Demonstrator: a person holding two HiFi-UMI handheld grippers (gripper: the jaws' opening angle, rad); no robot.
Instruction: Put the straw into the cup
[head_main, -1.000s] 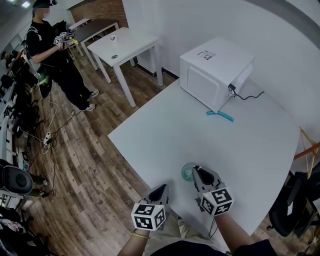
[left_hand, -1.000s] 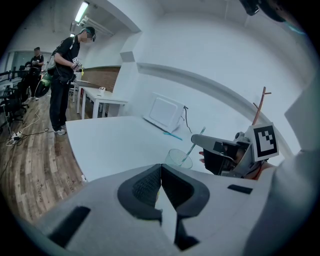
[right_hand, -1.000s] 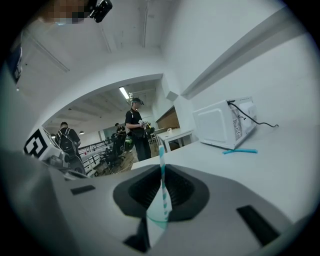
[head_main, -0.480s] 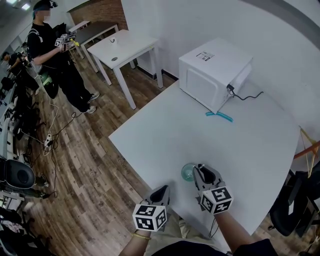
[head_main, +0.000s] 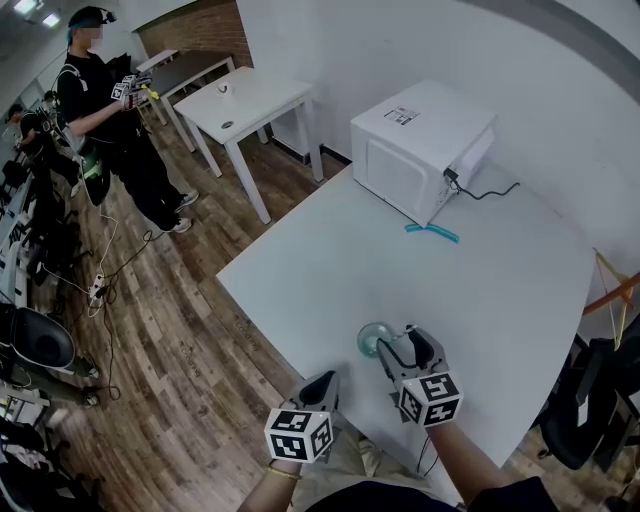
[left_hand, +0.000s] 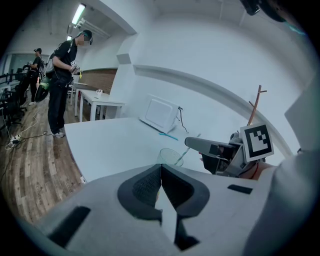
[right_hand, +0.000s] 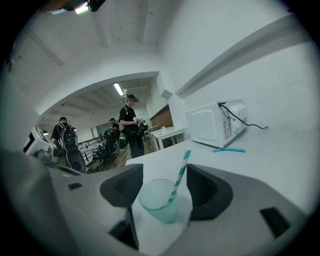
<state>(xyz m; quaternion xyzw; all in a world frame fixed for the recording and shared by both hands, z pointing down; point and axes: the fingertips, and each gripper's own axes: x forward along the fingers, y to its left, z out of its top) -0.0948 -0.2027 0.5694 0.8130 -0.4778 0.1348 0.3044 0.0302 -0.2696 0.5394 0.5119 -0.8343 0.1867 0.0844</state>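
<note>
- Straw (right_hand: 179, 176) leans inside the cup (right_hand: 159, 201).
- Right gripper (right_hand: 165, 192): jaws opening, cup between them, pads clear of it.
- Left gripper (left_hand: 161, 187): closed, empty.

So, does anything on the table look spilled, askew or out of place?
Nothing is spilled. The cup stands upright with the striped straw leaning in it. Only a teal strip, perhaps a spare straw, lies loose on the table beside the microwave.

No print anywhere is sharp enough to read.
</note>
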